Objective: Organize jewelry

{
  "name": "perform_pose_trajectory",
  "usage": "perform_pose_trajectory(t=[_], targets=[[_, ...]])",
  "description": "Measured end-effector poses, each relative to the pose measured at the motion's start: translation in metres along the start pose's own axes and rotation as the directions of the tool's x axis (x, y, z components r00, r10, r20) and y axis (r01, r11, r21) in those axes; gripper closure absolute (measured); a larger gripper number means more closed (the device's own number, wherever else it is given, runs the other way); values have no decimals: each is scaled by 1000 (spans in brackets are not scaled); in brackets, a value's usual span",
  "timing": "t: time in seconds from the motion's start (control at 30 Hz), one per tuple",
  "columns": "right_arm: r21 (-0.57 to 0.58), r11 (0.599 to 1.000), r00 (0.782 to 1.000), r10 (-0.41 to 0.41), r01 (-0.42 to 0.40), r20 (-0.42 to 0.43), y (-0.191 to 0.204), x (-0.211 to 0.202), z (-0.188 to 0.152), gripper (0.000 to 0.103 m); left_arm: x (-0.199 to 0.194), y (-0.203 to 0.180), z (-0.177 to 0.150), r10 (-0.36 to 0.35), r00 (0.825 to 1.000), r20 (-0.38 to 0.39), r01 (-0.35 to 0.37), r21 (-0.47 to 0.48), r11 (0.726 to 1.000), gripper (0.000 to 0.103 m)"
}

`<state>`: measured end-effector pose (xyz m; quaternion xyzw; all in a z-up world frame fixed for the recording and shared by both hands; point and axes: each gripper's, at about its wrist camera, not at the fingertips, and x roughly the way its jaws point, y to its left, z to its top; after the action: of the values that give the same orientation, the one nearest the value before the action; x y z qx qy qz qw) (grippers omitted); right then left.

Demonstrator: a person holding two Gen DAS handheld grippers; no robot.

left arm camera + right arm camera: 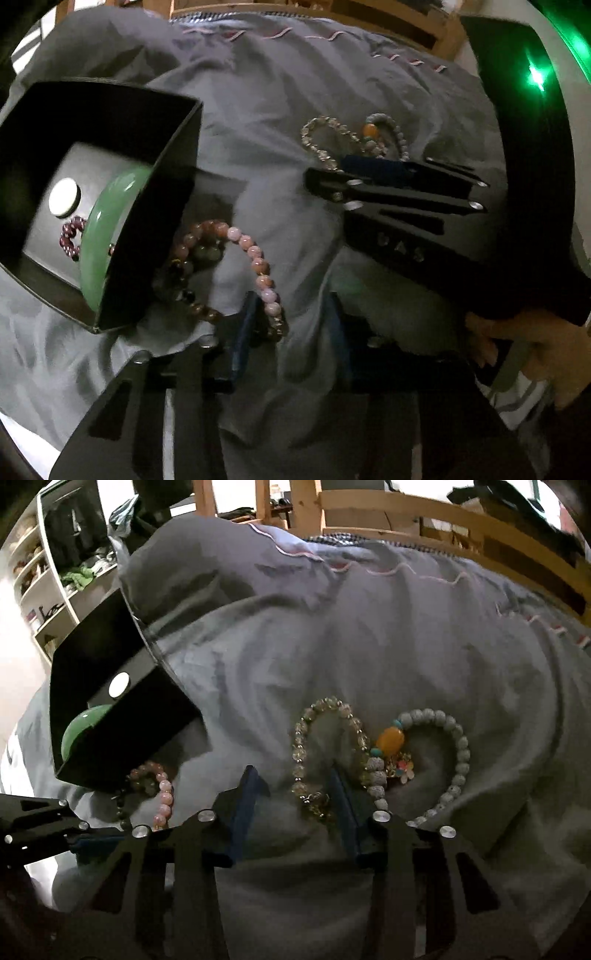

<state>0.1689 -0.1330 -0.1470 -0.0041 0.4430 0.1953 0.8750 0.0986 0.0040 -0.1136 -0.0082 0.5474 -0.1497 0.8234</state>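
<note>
- The box point(159, 229) is a black open-topped one, lying tilted on the grey duvet point(258, 92) of a bed. It already holds a green bangle point(107, 236) and a small dark-red bracelet point(72, 236).
- Just outside the box's near wall lies a pink bracelet point(255, 258), overlapping a darker brown bracelet point(192, 280).
- Well to the right, a clear bracelet point(325, 746) and a grey bracelet point(439, 760) with an amber bead point(389, 740) lie touching each other.
- The left gripper point(291, 332) has its fingers wide, with nothing between them; the pink bracelet's lower loop lies at the left finger's tip.
- The right gripper point(299, 805) is likewise spread wide and empty, its fingers straddling the lower end of the clear bracelet.
- The bead bracelets are probably light, limp and elastic-strung: they will sag and swing when lifted, and round glossy beads could roll out of a shallow pinch.
- A good hold would be across a single strand, pinching between beads where the loop stands clear of its neighbour, so only one comes up.
- The soft, rumpled duvet will give under pressure, so the fingers can press in slightly to get beneath a strand.
- The bangle looks stiff and likely brittle; dropping beads onto it gently seems wise.
</note>
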Motion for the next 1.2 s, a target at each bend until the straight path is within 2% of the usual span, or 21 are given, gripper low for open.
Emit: perform_pose_trajectory(t=[0.03,0.07,0.1,0.33,0.67,1.07,1.2], targets=[[16,1000,1000,20,-20,-1,-2,-1,1,84,0,4,1,-30,999,-14,30,-20,999,88],[35,998,999,50,-50,-3,-5,-2,2,89,-1,8,1,-64,998,-27,62,-44,997,93],[63,994,996,84,-84,-1,-9,-3,3,93,-2,12,1,-84,996,-34,82,-62,995,93],[136,969,978,203,-208,46,-12,-13,12,95,-10,14,5,-106,994,-28,104,-56,993,95],[175,919,932,329,-353,153,-7,-44,29,95,-49,7,-1,-188,981,52,190,-22,982,95],[109,902,897,392,-418,203,15,-77,40,95,-86,5,2,-195,969,152,196,5,981,95],[88,907,894,384,-413,231,23,-89,41,95,-109,11,4,-186,959,213,186,19,982,95]])
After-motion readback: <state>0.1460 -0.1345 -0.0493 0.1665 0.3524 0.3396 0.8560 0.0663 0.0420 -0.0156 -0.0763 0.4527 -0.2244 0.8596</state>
